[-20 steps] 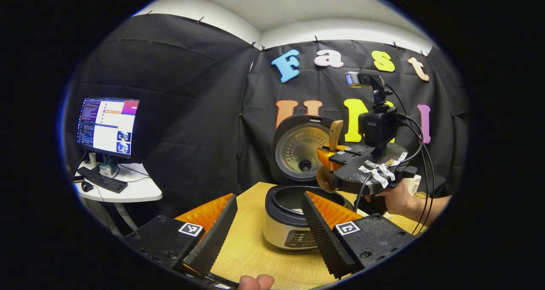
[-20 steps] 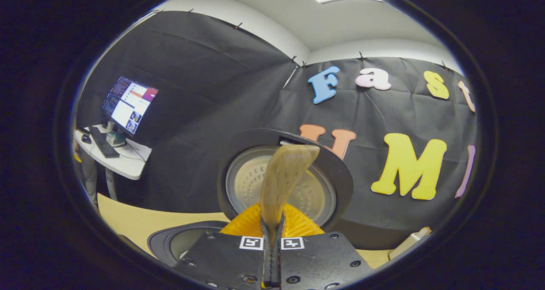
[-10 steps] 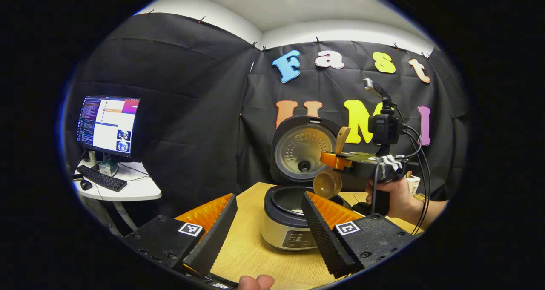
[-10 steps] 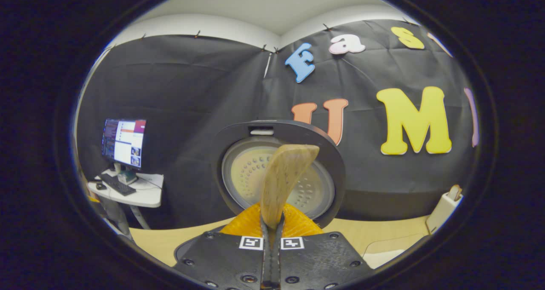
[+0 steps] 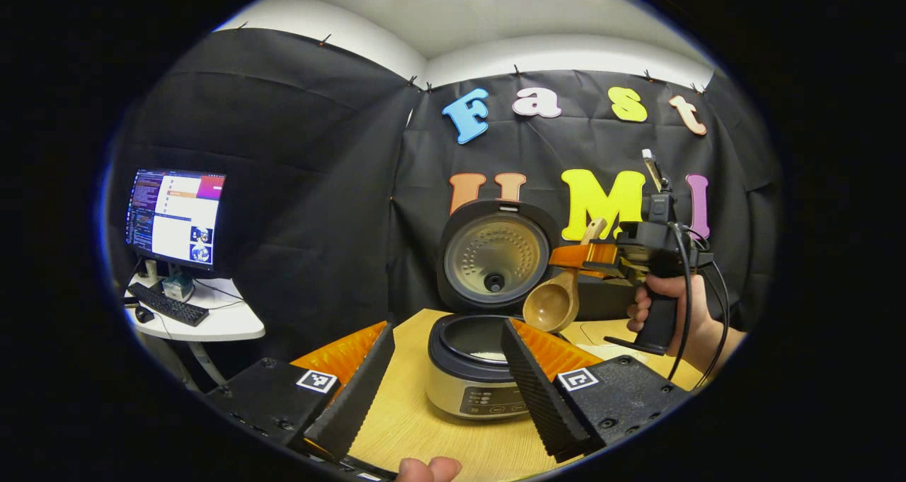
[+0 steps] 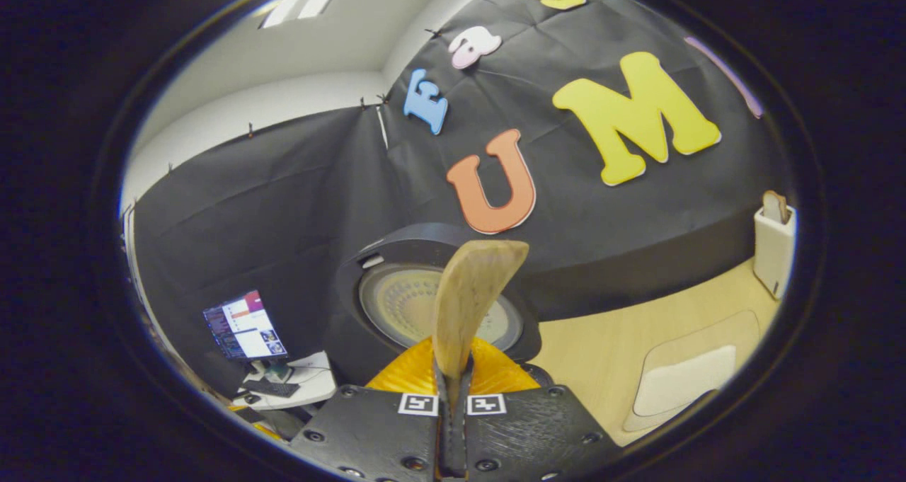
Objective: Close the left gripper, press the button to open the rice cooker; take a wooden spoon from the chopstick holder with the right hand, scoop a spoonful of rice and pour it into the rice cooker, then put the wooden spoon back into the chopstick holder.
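Observation:
The rice cooker (image 5: 476, 383) stands open on the wooden table, its lid (image 5: 495, 255) upright and white rice in the pot. My left gripper (image 5: 442, 390) is open, one finger on each side of the cooker in the left gripper view. Farther off, a hand holds my right gripper (image 5: 591, 255), which is shut on the wooden spoon (image 5: 553, 303). The spoon's empty bowl hangs over the cooker's right rim. In the right gripper view the spoon handle (image 6: 468, 305) rises from my right gripper (image 6: 453, 390), with the cooker lid (image 6: 417, 305) behind it. The white chopstick holder (image 6: 775, 245) stands far right.
A monitor (image 5: 173, 216) and keyboard sit on a white side table (image 5: 219, 323) at the left. A pale flat mat (image 6: 683, 379) lies on the wooden table (image 6: 601, 340) near the holder. A thumb (image 5: 425, 468) shows at the bottom edge.
The right gripper has drawn back to the right and rolled over, swinging the spoon bowl down beside the cooker's rim. The left gripper has stayed open and nearly still.

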Available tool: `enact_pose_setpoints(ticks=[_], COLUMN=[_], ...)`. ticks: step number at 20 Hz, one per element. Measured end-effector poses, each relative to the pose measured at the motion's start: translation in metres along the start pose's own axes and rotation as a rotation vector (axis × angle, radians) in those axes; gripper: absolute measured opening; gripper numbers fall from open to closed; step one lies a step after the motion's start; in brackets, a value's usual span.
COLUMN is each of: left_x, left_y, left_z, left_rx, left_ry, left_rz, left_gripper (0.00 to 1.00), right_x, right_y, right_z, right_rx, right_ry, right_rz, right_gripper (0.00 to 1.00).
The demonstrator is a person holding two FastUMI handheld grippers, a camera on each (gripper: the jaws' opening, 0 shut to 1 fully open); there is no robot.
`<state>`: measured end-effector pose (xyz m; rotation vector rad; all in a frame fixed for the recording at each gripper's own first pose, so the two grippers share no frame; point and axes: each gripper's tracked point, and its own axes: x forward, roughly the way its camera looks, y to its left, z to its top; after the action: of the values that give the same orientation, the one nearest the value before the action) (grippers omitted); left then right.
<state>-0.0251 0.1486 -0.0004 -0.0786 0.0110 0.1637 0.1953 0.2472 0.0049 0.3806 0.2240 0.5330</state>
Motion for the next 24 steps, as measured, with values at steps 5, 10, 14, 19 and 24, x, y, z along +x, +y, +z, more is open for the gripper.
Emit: enact_pose_setpoints(ticks=[5,10,14,19,24], left_x=[-0.001,0.0,-0.002,0.003,0.02], left_y=[-0.026,-0.055,-0.085,-0.113,-0.132], left_z=[0.0,-0.001,0.0,0.007,0.025], left_rx=[0.033,0.03,-0.014,0.01,0.065], left_ry=[-0.011,-0.019,-0.026,-0.017,-0.022], left_rz=[-0.044,-0.081,-0.126,-0.162,-0.183], left_gripper=[0.96,0.97,0.97,0.97,0.97], right_x=[-0.065,-0.142,-0.194,-0.24,-0.267], right_y=[-0.046,-0.092,-0.138,-0.189,-0.222], right_z=[0.025,0.047,0.052,0.049,0.035], right_rx=[0.028,0.038,0.068,0.135,0.137], right_ry=[-0.068,-0.149,-0.169,-0.2,-0.196], right_rz=[-0.071,-0.153,-0.224,-0.282,-0.329], right_gripper=[0.0,0.0,0.0,0.0,0.0])
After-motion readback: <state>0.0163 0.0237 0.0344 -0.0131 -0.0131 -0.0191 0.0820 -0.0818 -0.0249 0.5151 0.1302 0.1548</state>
